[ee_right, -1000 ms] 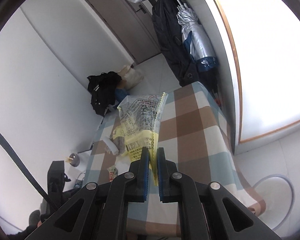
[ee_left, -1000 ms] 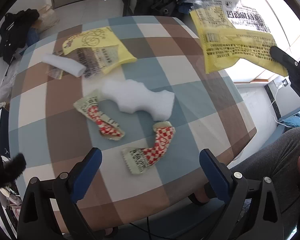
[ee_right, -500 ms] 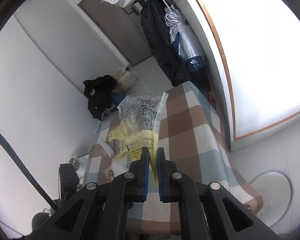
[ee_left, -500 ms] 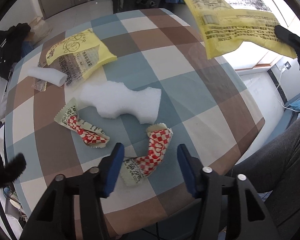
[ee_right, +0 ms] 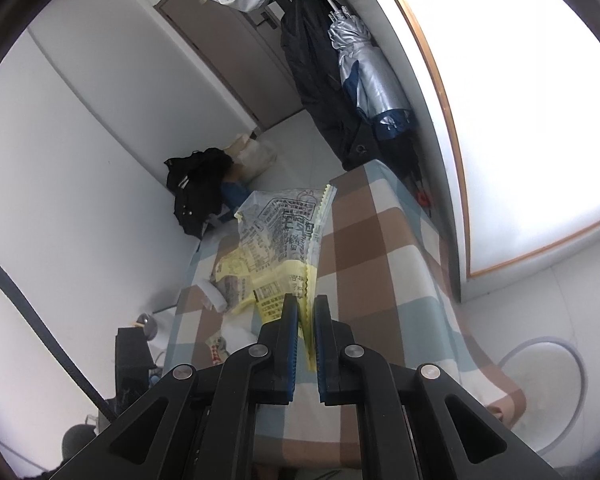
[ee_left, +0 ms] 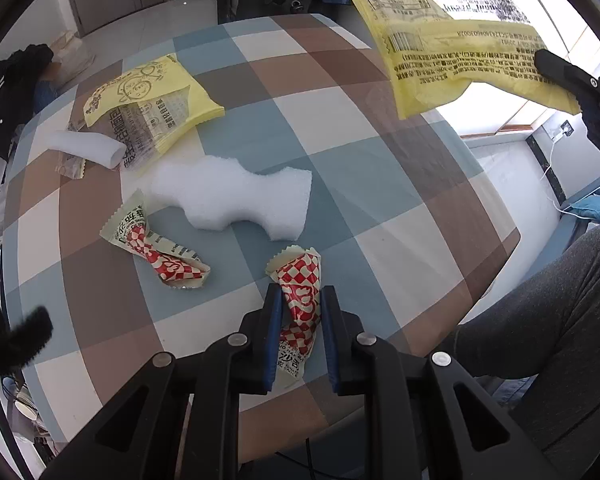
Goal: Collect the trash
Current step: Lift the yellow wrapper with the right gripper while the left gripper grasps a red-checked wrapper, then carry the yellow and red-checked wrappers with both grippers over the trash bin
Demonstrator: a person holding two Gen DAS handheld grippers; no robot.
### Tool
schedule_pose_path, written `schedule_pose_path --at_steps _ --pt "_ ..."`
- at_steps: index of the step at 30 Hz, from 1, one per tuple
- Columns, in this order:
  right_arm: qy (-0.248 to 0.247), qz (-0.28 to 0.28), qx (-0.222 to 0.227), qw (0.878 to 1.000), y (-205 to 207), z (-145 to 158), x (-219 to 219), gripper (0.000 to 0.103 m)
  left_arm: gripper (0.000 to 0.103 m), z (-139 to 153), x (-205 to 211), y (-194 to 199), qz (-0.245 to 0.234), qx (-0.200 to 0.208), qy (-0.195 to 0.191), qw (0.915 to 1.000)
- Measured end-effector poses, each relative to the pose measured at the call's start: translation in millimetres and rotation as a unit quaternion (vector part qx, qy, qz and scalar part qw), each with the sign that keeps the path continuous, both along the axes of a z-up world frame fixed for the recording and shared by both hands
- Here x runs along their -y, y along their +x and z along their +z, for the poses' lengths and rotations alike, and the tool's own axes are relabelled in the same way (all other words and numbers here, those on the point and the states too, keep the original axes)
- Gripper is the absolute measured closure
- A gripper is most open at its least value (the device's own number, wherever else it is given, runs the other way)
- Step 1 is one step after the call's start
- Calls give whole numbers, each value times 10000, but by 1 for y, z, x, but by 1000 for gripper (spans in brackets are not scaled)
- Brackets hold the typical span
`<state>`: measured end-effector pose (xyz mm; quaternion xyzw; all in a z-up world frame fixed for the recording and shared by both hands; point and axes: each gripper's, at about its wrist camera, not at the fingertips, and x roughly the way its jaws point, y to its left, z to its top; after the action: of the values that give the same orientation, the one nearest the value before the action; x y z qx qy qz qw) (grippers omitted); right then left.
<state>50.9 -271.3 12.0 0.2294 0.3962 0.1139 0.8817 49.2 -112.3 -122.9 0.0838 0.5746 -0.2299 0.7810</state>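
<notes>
Between the left gripper's (ee_left: 299, 312) closing jaws lies a crumpled red-checked wrapper (ee_left: 300, 300) on the checked tablecloth (ee_left: 340, 92). Right gripper (ee_right: 306, 312) is clamped on a yellow bag (ee_right: 284, 248) held above the table. Coats (ee_right: 324, 92) hang by the window.

A checked cloth (ee_left: 340, 76) of blue, brown and white squares covers the surface. At the upper right of the right wrist view, dark coats (ee_right: 320, 92) and a folded silver umbrella (ee_right: 364, 80) hang. A black garment (ee_right: 196, 188) lies on the floor.
</notes>
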Motion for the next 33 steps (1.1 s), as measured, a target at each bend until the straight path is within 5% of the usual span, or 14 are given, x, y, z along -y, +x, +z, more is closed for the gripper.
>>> schedule_pose_path --at_steps 21,33 --pt "-254 -76 22 9996 -6 3 -9 96 89 66 -29 -10 498 790 -576 9940" --pt "-86 60 358 9993 -23 25 -6 96 89 121 -37 -6 870 1258 -1141 9816"
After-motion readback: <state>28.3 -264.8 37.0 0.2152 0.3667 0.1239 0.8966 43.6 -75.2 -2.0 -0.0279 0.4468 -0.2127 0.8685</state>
